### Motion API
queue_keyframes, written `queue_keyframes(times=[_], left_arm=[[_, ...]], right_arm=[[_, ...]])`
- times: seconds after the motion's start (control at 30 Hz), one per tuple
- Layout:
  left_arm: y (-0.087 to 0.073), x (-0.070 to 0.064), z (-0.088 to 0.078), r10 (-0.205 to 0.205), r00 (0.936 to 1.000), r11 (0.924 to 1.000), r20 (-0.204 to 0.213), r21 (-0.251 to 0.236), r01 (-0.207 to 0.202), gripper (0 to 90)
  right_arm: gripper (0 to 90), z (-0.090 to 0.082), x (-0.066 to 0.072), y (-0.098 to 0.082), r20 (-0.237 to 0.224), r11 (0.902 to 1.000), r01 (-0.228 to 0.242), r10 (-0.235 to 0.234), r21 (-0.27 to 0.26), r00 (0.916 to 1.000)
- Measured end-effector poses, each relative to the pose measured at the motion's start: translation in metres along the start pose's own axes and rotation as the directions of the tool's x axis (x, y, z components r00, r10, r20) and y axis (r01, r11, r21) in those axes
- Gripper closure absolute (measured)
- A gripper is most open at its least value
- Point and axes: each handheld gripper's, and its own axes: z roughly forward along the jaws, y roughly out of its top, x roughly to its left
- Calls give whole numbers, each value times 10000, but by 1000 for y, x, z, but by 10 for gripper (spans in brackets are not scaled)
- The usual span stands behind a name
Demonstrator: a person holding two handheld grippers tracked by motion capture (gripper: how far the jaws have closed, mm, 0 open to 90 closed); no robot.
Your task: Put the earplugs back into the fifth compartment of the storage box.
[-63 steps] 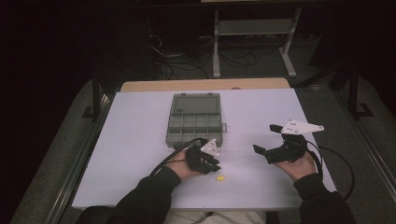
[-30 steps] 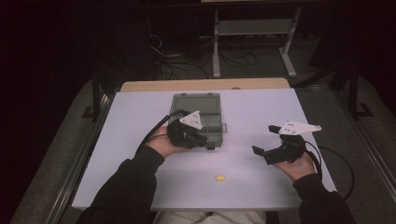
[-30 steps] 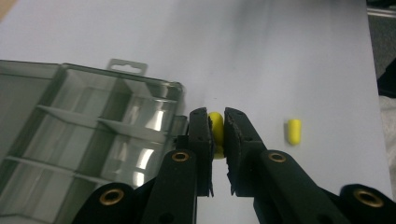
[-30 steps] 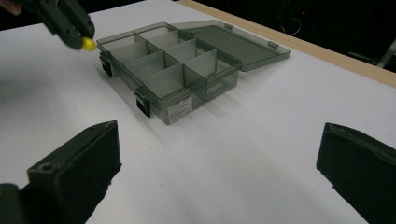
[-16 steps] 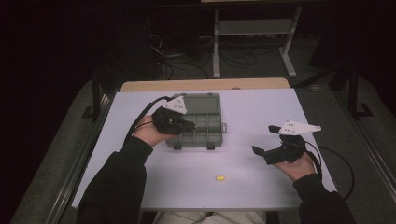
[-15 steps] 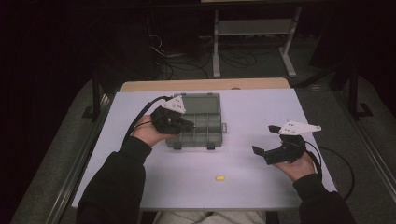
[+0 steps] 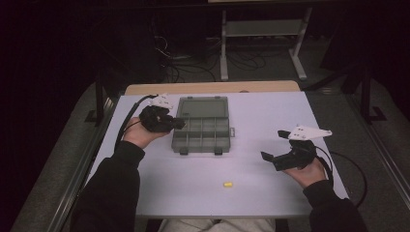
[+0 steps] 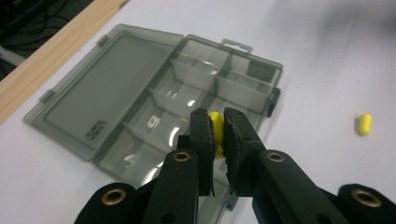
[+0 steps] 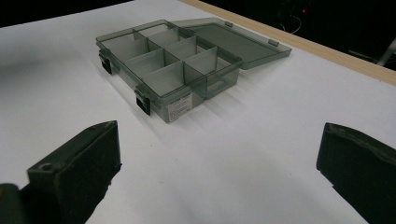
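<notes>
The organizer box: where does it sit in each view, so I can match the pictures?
High view: the organizer box lies at centre, lid open toward the far edge, beside the left gripper.
Left gripper view: it runs from upper left to centre, behind the jaws shut on a yellow earplug.
Right gripper view: it lies upper centre, latches facing the camera.
Shared landmark: the table's wooden edge beyond the open lid.

I've got a bright yellow earplug [image 8: 215, 125] between matte black fingers [image 8: 201, 135]. The compartment box [image 7: 202, 126] is smoky grey, see-through, with darker grey latches and a small white label on its front wall. A second yellow earplug [image 7: 227, 184] lies on the pale lavender-white counter [image 7: 251, 193], which has a light wood strip along its far edge. My sleeves [image 7: 109, 188] are black.
</notes>
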Motion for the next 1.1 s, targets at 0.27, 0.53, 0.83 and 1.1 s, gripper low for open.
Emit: queue_keyframes(times=[0.27,0.53,0.83,1.1], left_arm=[[-22,14,2,-634,9979,9980,-103,-83,634,830],[-37,18,19,-945,9955,9955,66,107,944,829],[-37,16,36,-789,9969,9956,70,519,785,824],[-44,17,45,-971,9953,9922,-67,778,973,821]], right_arm=[[0,1,1,0,-8,10000,5,-5,70,10000],[0,2,0,0,-8,9999,40,-40,118,10000],[0,3,0,-1,-36,9998,32,-31,172,10000],[0,4,1,-1,-74,9997,68,-67,221,10000]])
